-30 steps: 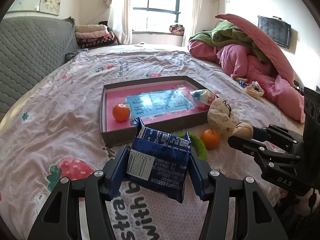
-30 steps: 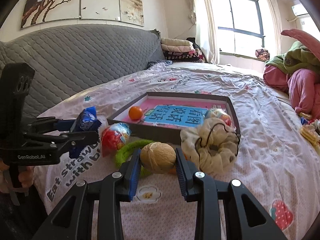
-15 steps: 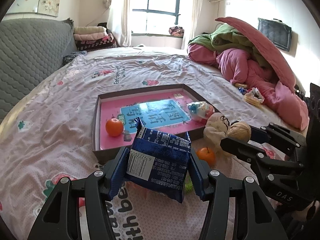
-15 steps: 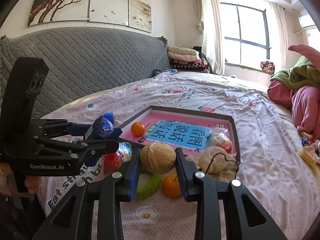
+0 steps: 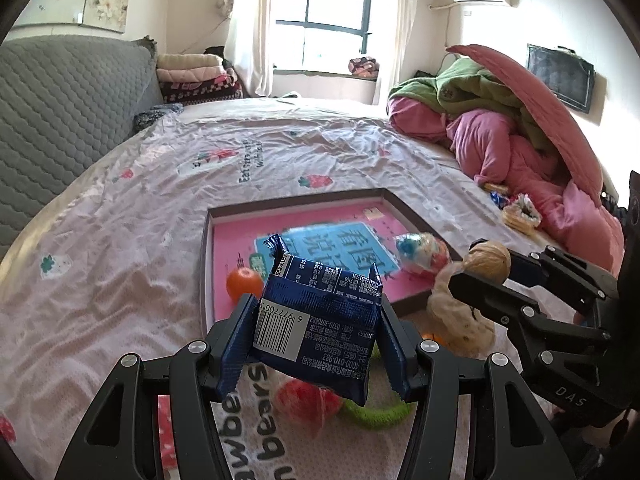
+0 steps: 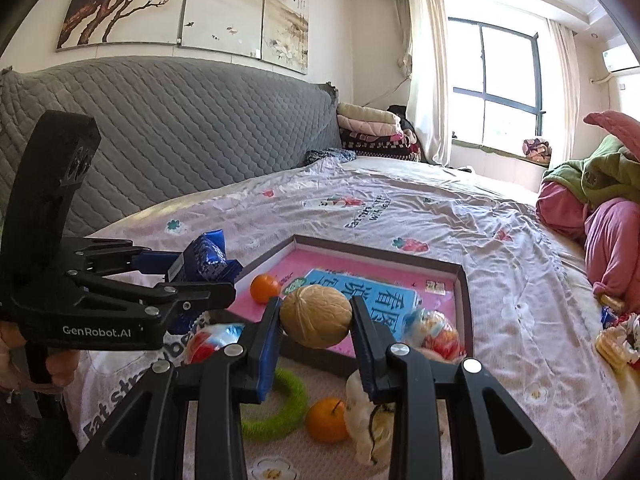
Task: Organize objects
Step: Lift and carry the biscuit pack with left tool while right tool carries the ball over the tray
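Both loads lifted, carried nearer tray (image 5: 294, 206) — left hand-held gripper (image 5: 318, 328) clamps packet (image 5: 320, 320), right hand-held gripper (image 6: 316, 320) clamps walnut (image 6: 315, 316) — drop-off likely next.

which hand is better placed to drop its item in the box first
Right, narrowly. Its gripper holds the walnut over the box's near rim; the left gripper's blue packet looks lower and nearer the person.

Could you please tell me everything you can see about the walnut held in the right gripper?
The walnut is a pale tan, rounded nut with a wrinkled, ridged shell and a faint seam. It looks whole and hard. The right gripper clamps it from both sides between blue finger pads, which alone touch it. It hangs in the air above the near edge of the pink-lined tray.
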The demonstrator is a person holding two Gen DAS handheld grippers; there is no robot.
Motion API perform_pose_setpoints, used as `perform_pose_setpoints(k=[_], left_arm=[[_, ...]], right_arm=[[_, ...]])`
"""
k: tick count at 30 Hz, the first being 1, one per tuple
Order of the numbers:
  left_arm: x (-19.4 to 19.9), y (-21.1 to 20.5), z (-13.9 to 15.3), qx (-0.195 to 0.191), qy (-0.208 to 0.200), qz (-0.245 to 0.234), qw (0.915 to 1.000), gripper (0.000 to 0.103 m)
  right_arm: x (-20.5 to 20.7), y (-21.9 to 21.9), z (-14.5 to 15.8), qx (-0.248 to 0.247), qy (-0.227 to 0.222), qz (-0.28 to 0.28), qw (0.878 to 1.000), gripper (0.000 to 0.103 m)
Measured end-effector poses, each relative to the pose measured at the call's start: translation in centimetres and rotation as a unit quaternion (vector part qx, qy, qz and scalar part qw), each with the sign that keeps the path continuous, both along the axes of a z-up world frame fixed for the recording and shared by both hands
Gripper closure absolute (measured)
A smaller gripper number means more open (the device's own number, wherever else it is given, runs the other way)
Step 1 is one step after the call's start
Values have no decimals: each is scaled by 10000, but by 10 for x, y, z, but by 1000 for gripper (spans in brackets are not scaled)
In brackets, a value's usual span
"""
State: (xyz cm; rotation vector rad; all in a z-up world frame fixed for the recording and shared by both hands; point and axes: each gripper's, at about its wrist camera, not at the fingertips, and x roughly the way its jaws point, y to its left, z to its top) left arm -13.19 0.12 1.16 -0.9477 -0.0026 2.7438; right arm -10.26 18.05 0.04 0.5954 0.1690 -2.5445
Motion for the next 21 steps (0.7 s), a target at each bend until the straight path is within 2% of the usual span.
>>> perform_pose_setpoints(k=[6, 21], left_arm=[[-16, -2, 10, -82, 76, 44, 9999, 44], [-39, -5, 9, -72, 8, 7, 10000, 44]], right_arm=[[-13, 0, 4, -31, 20, -54, 10000, 69], [-31, -1, 8, 16, 102, -73, 9999, 69]])
